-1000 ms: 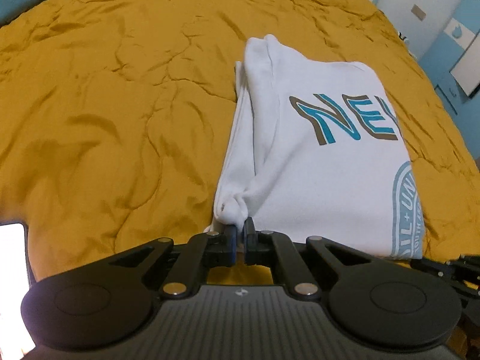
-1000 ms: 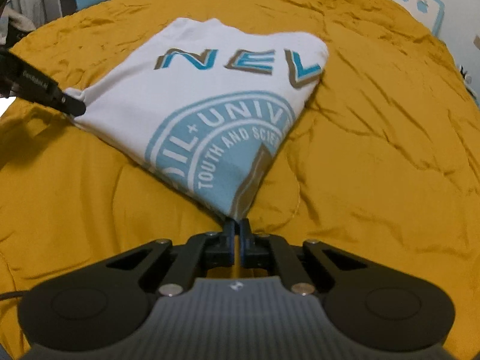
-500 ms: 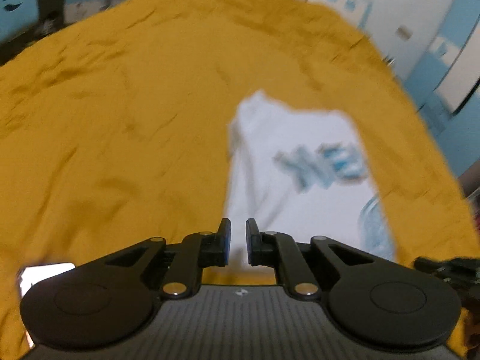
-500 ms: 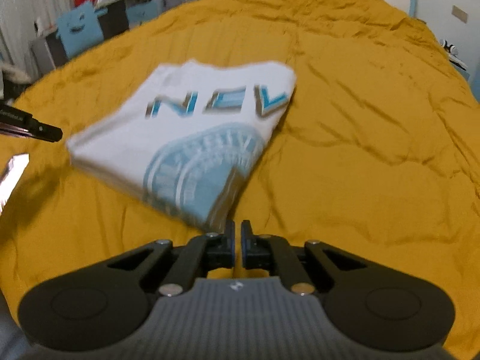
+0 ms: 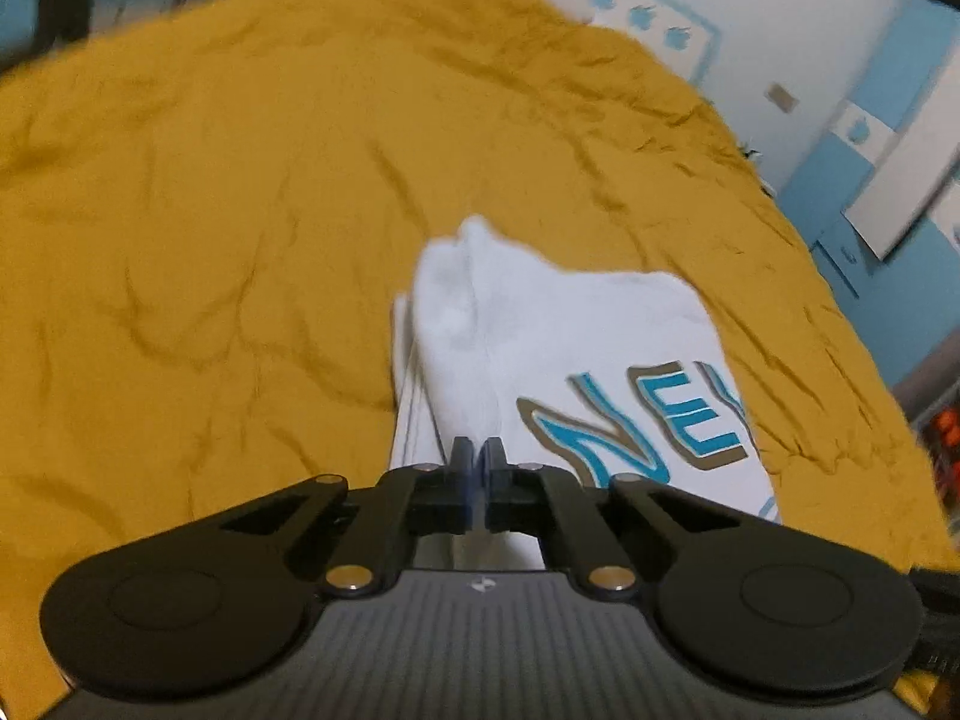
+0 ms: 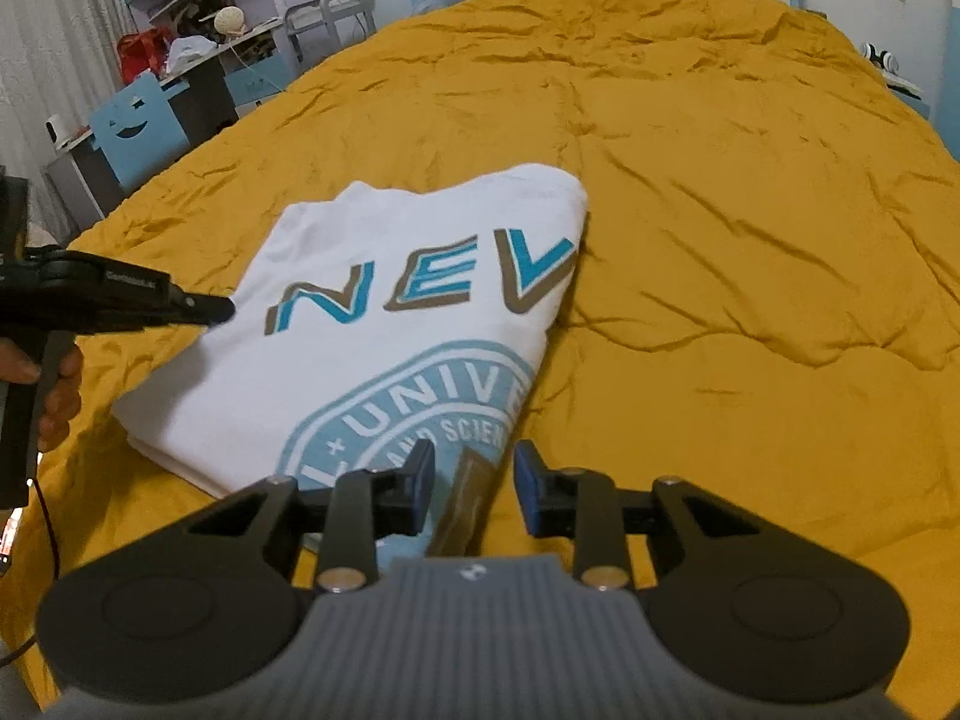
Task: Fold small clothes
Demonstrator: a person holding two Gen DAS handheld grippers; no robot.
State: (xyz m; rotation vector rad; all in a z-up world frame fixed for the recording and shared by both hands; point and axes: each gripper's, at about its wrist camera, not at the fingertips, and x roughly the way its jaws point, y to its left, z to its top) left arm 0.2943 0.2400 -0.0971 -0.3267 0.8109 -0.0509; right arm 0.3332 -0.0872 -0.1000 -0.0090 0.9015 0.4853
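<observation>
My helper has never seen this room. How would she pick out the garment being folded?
Look at the big mustard-yellow bed. Near its front edge lies a folded white T-shirt, the only garment there, with teal letters over a round light-blue crest.

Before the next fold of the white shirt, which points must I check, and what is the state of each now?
1. Shirt lies on the yellow blanket: ok.
2. Right gripper has open jaws, with the shirt's near edge between them: ok.
3. Left gripper holds cloth: cannot tell; its jaws look shut above the shirt's left edge, but no cloth shows between them.
4. Layers at the left edge are aligned: not ok, lower layers stick out.
5. Printed side faces up: ok.
</observation>
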